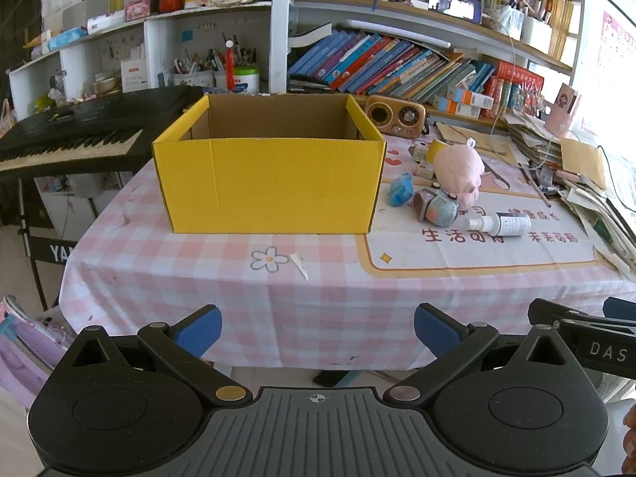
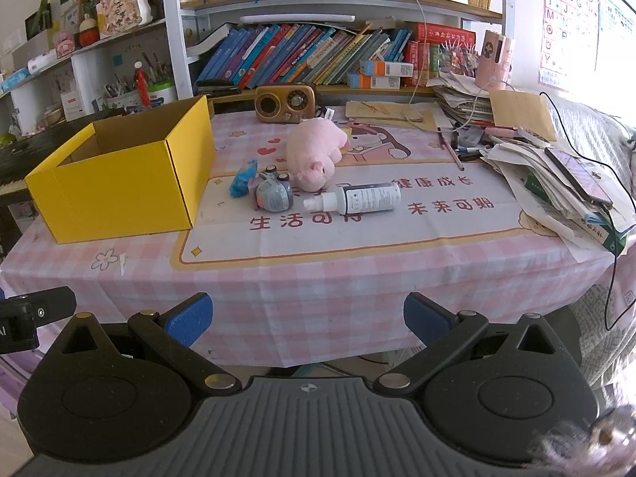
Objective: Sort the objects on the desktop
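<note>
The left gripper [image 1: 317,328] hangs short of the near table edge, its blue pads spread wide and empty, facing the yellow cardboard box [image 1: 270,183], which sits open-topped on the left half of the pink checked tablecloth [image 1: 198,278]. Right of the box lies the clutter to be sorted: a crumpled blue wrapper [image 2: 242,179], a grey toy with small wheels [image 2: 273,194], a pink plush pig [image 2: 314,151] just beyond it, and a white spray bottle [image 2: 355,198] on its side. The bottle's long axis runs left-right, nozzle toward the toy, so a grasp across its body looks natural. The right gripper [image 2: 306,318] — pads likewise apart, holding nothing — points almost straight at this cluster, ahead and slightly up the table, and so seems the nearer hand for the first pick. The box then lies to its left. Legible writing: large red Chinese characters on the cloth's printed panel, "YA" on the keyboard stand [image 1: 59,252] at far left, "DAS" on the other gripper's body, and an alphabet chart [image 2: 568,20] on the right wall. The bottle's label is too small to read.
</note>
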### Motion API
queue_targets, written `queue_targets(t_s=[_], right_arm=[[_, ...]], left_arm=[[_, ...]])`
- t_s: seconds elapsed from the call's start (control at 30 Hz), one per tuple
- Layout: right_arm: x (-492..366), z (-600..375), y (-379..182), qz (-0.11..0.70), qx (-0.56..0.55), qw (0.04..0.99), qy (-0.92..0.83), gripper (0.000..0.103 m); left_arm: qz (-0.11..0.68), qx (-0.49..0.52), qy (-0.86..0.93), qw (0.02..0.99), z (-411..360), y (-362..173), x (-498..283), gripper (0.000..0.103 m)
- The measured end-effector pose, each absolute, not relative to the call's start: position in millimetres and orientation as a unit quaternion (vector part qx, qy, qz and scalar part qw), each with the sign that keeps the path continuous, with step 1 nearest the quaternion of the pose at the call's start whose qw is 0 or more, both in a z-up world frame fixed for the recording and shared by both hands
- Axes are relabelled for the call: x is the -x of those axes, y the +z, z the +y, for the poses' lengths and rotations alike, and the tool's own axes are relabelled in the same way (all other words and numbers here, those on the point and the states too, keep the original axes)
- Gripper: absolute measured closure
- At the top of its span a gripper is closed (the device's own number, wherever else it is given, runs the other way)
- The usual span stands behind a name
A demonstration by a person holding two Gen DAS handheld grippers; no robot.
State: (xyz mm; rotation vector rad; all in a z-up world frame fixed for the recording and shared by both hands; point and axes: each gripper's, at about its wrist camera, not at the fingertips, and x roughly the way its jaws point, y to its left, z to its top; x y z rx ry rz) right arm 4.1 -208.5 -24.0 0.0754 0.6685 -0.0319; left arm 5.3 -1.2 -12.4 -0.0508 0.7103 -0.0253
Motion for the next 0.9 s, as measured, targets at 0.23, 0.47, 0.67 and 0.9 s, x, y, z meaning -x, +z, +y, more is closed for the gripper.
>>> queue_targets(t_s=[0.23,0.47,0.67,0.9], right_arm=[[-6.0,-207.5,-23.6,0.329,-0.038,0.943,-0.013,0.0],[-10.1,-206.0,-22.9,0.33,-0.039,0.943,-0.011,0.0],[-14.2,-205.3,-22.3,0.328,-0.033,0.944,-0.011,0.0],[-21.7,-222.0,-22.7,0.329,-0.036,0.943,-0.018,0.0]], left_arm=[[0.346,0.023,-0.016,0.938,0.9,-11.3,-9.8,0.0],[0.345,0.023,-0.017,0.938,3.2,-10.6,-14.7,0.0],[0.34,0.025,-0.021,0.94,-1.8,-9.7,-20.0,0.0],[0.346,0.02,-0.035,0.937,-21.2,-11.5,-32.5,0.0]])
